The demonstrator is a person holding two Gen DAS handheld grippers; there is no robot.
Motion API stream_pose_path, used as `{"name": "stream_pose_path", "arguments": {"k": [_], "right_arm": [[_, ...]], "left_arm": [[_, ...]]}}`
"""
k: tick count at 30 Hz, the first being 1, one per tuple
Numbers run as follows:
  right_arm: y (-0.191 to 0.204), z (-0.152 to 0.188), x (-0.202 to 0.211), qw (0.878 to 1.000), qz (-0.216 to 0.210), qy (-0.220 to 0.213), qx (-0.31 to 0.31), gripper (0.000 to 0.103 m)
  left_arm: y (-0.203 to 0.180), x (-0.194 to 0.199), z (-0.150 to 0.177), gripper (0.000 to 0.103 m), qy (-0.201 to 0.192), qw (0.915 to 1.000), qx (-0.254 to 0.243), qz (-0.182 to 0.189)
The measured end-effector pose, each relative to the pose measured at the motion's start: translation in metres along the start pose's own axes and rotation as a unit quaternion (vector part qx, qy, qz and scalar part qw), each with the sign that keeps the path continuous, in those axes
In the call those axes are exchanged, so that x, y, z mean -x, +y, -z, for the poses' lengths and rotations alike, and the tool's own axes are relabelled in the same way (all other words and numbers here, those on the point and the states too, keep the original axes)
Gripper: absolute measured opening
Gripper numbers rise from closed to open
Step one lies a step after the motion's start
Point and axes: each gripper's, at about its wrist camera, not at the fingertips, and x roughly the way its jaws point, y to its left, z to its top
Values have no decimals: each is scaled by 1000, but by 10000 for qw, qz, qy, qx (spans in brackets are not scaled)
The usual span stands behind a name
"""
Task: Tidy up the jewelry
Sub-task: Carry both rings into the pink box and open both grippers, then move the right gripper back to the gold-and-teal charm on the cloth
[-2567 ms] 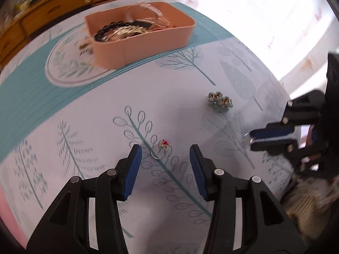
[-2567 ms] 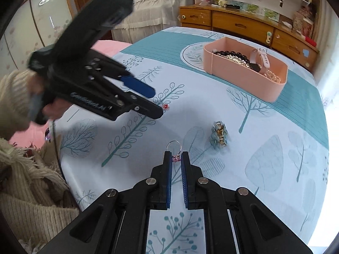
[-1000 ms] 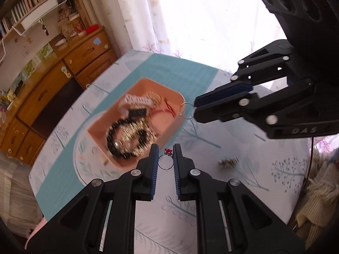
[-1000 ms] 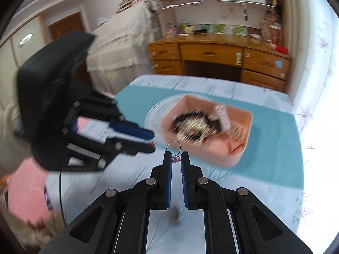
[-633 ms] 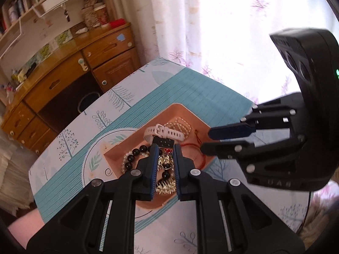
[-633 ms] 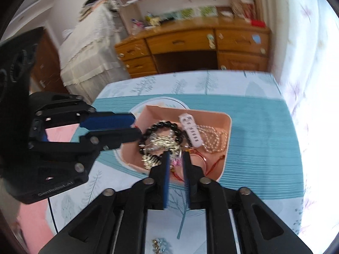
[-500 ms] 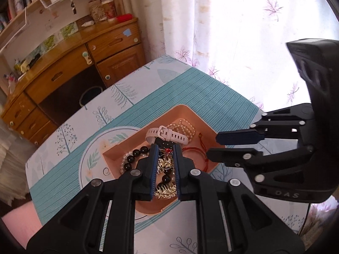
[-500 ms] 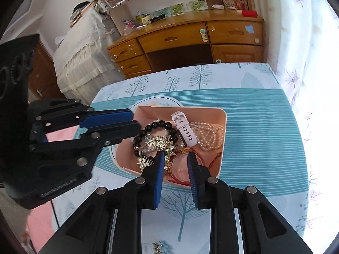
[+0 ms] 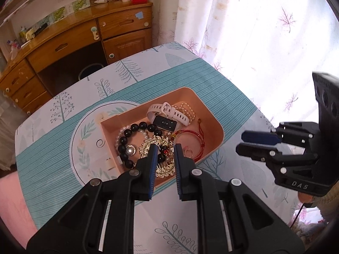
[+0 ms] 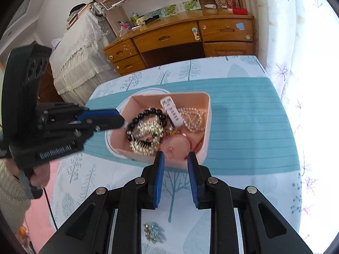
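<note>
**Both rings dropped into the pink box**

A second ago each claw pinched a small ring above the pink box point(image 9: 214, 124). Now the left claw point(image 9: 165, 148) and the right claw point(image 10: 174, 155) both stand parted by a narrow gap with nothing between the pads. The ring with the red stone point(image 9: 166, 152) shows in that gap of the left claw, lying low on the heap of jewelry. The plain ring point(image 9: 188, 152) lies on the bare floor of the box, just right of it; the right wrist view shows the same ring point(image 10: 171, 149) near the box's near wall, slightly blurred. So both drops look done, and the box now holds what the claws carried.

One piece is left out: a small cluster of earrings point(image 10: 152, 232) sits on the tablecloth point(image 10: 243, 131), near the right claw and well apart from the box. My guess is that it comes next, and the right claw is the closer one.

The box is a rounded rectangle. In the left wrist view its long axis runs from near left to far right across the table; in the right wrist view it runs mostly left to right, with the wider end at the right. The plain ring lies flat, opening upward. The watch point(image 9: 167, 116) lies along the far side, its strap following the box's long axis.
</note>
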Motion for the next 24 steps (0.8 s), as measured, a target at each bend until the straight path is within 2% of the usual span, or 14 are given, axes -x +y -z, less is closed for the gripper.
{"name": "stream_pose_path", "arguments": {"k": [4,8,15,24], "right_arm": [[3,18,6,10000,-58,37,-20,22],[10,36,12,9999,-77,65,24,22],[22,70,24,9997,-148,160,143,22],[39,105,34,9979,44,334,547,23]], "left_arm": [[9,13,10,13,-70,9995,314,47],[13,24,28,13,-97,9987,486,-79],[11,35,75,13,-75,9963,791,-329],[-11,29,135,13,59,9930,1121,-376]]}}
